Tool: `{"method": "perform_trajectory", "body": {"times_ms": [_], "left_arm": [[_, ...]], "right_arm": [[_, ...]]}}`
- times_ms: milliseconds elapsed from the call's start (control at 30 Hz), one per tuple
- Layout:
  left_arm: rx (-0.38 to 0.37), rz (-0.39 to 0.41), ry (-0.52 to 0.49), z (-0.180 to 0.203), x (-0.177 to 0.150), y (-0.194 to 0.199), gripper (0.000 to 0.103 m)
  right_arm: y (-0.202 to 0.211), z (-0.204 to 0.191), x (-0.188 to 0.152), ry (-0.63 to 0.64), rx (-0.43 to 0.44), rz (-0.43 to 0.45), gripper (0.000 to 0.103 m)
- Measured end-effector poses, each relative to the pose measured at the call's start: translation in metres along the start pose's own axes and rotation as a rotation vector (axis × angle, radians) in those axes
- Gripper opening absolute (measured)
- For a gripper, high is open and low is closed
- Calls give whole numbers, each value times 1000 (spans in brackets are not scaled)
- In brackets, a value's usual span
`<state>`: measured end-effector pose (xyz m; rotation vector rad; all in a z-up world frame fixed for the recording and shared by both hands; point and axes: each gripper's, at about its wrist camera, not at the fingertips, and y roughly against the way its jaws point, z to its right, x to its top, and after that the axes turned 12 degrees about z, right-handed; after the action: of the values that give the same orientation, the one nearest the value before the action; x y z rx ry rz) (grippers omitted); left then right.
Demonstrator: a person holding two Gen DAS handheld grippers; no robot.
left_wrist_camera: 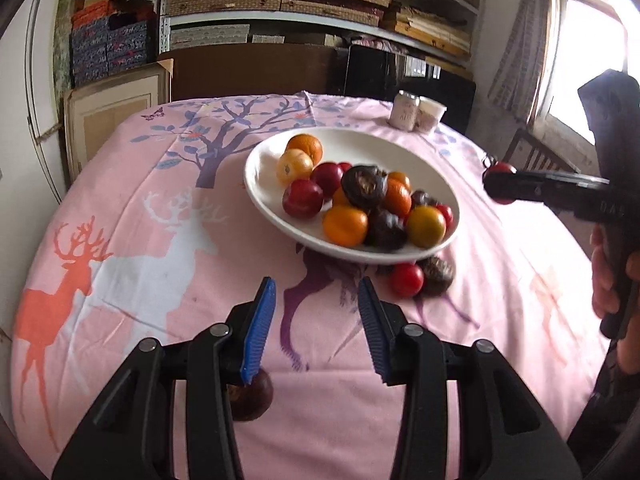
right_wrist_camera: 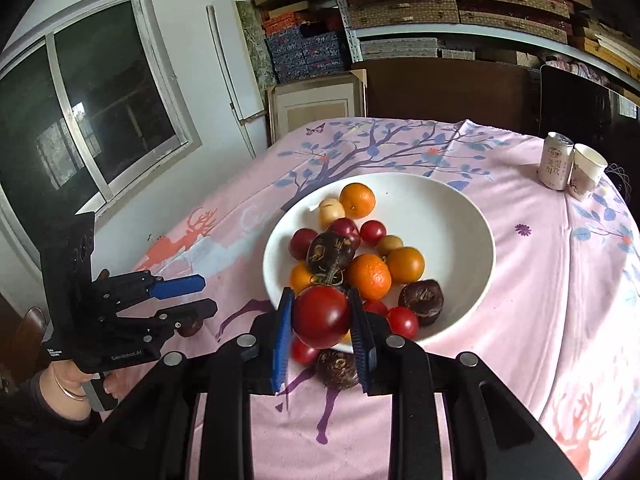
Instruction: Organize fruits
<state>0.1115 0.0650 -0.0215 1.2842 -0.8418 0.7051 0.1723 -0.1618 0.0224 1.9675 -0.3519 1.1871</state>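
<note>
We see right gripper (right_wrist_camera: 322, 316) jaws clenched on red tomato (right_wrist_camera: 322, 317), near rim of white plate (right_wrist_camera: 460, 216) just ahead. Left gripper (left_wrist_camera: 316, 320) jaws released, dark fruit (left_wrist_camera: 252, 398) below them on tabletop (left_wrist_camera: 160, 264).

Pink tablecloth (right_wrist_camera: 520, 280), printed with deer and a tree, spread beneath and ahead of the jaws. Drink can (right_wrist_camera: 556, 162) and paper cup (right_wrist_camera: 586, 172), touching, far ahead and right of the jaws. Shelves (right_wrist_camera: 460, 12) of stacked boxes beyond. Window (right_wrist_camera: 92, 92) left.

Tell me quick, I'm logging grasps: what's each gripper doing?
Left gripper: open, holding nothing.
Right gripper: closed on a red tomato.
</note>
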Motion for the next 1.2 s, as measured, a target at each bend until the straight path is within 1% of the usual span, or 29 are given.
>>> {"method": "perform_trajectory", "body": {"times_ms": [100,167,200,300,367,433,467,533,600,667,767,833,867,933,1000,1033,1100,1167,1200], "left_arm": [[50,-58,-29,-7,-16,2,42],[94,-92,-70,-11,-25,-1,50],[121,-107,-85,-15,-29,-3,51],[97,-146,-61,-26,-32,-7,50],[86,-205,-74,-26,-37,-15,48],[94,-209,-95,-24,-39,-14,47],[99,-209,-106,-22,-40,-13,44],[99,-209,-101,-22,-42,-10,40],[105,-189,-91,-20,-43,-7,39],[83,-175,-65,-18,-41,-5,39],[67,-115,-89,-5,-25,0,39],[43,-79,-91,3,-4,-1,39],[51,-55,-99,7,8,-4,39],[37,-19,-102,13,36,-16,39],[18,9,-75,15,64,-35,39],[0,15,-59,17,75,-46,40],[-1,14,-33,19,94,-70,40],[-6,-9,-1,18,105,-93,41],[5,-17,19,16,108,-102,41]], "right_arm": [[3,-1,-13,-25,27,-13,27],[7,-4,-22,-43,41,-25,27],[10,-7,-26,-45,44,-27,27],[19,-10,-36,-62,57,-29,27],[23,-11,-40,-64,50,-24,27],[28,-12,-41,-71,46,-18,27],[31,-13,-41,-69,42,-12,27],[35,-12,-42,-72,42,-2,27],[36,-11,-41,-70,42,6,27],[37,-8,-40,-74,40,17,27],[36,-2,-32,-80,36,26,27],[35,6,-19,-75,20,43,27],[32,10,-10,-73,14,50,27],[24,19,9,-68,-8,66,27],[8,29,30,-66,-30,64,27],[0,35,38,-75,-38,64,27],[-22,46,52,-81,-55,53,27],[-44,57,60,-99,-61,25,28],[-54,63,61,-118,-70,11,29]]}}
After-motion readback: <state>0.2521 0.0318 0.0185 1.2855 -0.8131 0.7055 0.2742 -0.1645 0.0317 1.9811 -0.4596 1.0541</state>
